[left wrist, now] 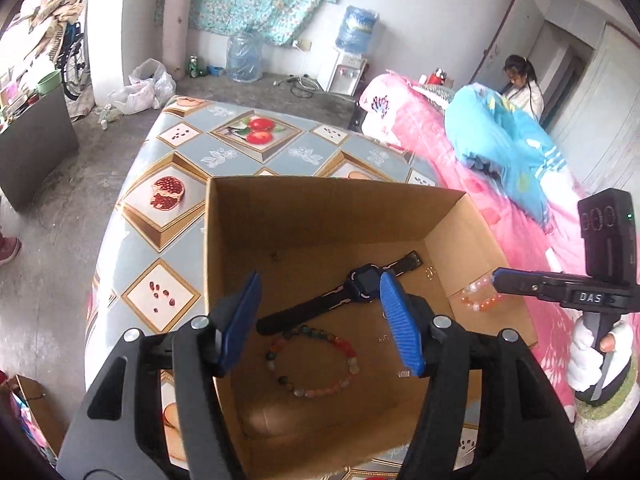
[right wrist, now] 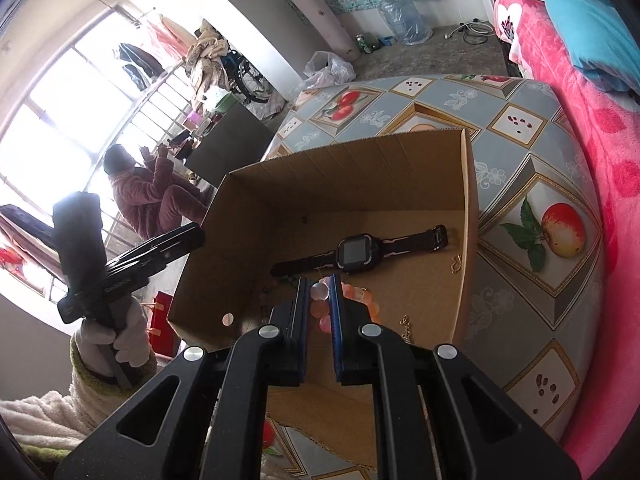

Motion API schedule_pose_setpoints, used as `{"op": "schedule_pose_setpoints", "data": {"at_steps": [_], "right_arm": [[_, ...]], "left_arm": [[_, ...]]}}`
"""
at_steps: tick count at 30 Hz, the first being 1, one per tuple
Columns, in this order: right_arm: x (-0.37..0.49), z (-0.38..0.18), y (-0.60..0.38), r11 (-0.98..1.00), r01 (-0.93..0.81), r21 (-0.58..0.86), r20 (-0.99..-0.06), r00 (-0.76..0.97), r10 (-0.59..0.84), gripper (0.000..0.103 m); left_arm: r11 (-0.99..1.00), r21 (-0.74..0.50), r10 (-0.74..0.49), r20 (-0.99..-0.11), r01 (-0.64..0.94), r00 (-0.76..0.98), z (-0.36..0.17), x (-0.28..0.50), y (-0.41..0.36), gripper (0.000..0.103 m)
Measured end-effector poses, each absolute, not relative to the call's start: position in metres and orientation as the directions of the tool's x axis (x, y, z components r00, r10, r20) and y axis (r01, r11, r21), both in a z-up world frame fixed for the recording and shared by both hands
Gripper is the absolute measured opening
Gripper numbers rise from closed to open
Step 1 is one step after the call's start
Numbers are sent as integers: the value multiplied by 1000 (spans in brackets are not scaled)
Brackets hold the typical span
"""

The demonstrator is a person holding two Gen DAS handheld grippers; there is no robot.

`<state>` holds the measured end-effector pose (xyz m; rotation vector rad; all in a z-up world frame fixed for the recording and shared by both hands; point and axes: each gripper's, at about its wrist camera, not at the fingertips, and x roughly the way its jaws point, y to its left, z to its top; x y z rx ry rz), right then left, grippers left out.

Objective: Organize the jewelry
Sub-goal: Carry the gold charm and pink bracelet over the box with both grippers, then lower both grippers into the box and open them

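An open cardboard box [left wrist: 320, 182] [right wrist: 344, 148] stands on a table. On its floor lie a black smartwatch [left wrist: 360, 286] [right wrist: 354, 254] and a multicolour bead bracelet [left wrist: 312, 364]. My left gripper [left wrist: 320, 280] hangs open over that bracelet, its blue pads [left wrist: 400, 320] wide apart and touching nothing. My right gripper [right wrist: 318, 282] is shut on a pink and orange bead bracelet [right wrist: 320, 308], held just above the box's right wall [left wrist: 480, 300]. Each gripper shows side-on in the other's view, the right gripper [left wrist: 498, 278] and the left gripper [right wrist: 196, 236], both held by white-gloved hands.
The table wears a grey fruit-pattern cloth [left wrist: 168, 200] [right wrist: 540, 232]. A small gold clasp [right wrist: 456, 264] and a thin gold chain [right wrist: 406, 324] lie in the box. A pink bed [left wrist: 448, 152] with a blue quilt borders the table. One person [left wrist: 520, 88] sits past the bed, another [right wrist: 152, 196] by the window.
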<state>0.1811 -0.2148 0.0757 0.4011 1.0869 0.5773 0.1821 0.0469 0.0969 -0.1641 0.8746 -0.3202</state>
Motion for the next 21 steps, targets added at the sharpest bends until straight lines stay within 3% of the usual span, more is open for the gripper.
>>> {"op": "schedule_pose_setpoints", "data": {"at_steps": [14,21], "right_arm": [[174,53,-155,790,-301,535,-780,183,598,11],[164,56,-165,810,-266,522,-787,215,578,12]], "left_arm": [[942,-318,-307,-690,107,655,85,118,81,65],[939,-324,-318,-681,117,660,81,109,80,66]]}}
